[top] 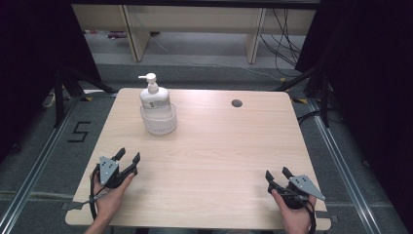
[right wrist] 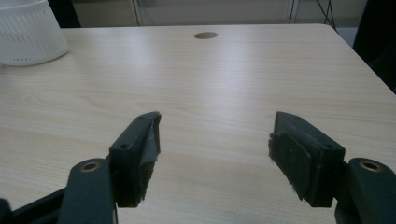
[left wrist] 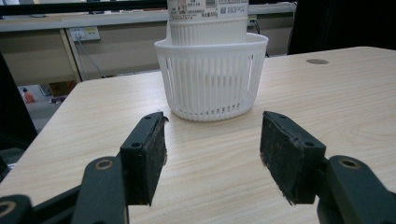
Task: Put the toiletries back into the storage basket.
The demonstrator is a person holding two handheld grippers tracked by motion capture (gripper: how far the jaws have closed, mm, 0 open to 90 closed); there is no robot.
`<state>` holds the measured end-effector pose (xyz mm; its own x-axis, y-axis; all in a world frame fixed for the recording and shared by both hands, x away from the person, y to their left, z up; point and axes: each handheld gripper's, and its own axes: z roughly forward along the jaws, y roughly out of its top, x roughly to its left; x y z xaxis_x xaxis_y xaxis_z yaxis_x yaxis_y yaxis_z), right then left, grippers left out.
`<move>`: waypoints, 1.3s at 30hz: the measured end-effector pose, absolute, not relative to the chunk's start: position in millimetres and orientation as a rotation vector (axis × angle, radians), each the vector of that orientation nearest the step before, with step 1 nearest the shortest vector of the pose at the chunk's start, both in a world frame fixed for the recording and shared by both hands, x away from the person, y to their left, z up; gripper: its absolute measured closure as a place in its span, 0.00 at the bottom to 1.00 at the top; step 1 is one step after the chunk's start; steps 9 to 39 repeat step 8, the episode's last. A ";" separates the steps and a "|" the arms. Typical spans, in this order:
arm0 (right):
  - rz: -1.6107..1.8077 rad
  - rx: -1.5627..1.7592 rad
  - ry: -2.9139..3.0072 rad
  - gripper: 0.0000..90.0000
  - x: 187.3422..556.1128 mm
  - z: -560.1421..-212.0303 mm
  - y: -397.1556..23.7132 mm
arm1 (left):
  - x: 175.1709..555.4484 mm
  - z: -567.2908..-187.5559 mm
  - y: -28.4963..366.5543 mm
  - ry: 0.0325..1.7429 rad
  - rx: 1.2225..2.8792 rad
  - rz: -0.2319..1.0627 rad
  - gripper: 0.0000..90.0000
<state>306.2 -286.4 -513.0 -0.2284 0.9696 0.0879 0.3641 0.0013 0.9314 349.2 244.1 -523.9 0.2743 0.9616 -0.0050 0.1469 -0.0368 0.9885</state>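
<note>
Left gripper (top: 128, 158) at near left of table (top: 219, 146), jaws spread wide, nothing between them, pointing toward basket (top: 159, 122). Basket white, ribbed, standing upright at far left of table, well apart from gripper. Pump bottle (top: 155, 97) standing upright inside basket, nozzle pointing left. Round hole (top: 236, 103) in tabletop at far middle-right. Right gripper (top: 278, 174) at near right corner, held in hand (top: 294, 214), jaws spread wide, empty, low over bare wood.
</note>
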 end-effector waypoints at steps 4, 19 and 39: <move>1.229 1.387 1.654 0.37 306.3 -513.1 -286.7 | 349.4 -525.6 244.8 1.114 1.445 0.946 0.44; 1.260 1.389 1.660 0.37 306.5 -513.3 -286.8 | 349.5 -525.0 246.2 1.128 1.448 0.939 0.44; 1.260 1.389 1.660 0.37 306.5 -513.3 -286.8 | 349.5 -525.0 246.2 1.128 1.448 0.939 0.44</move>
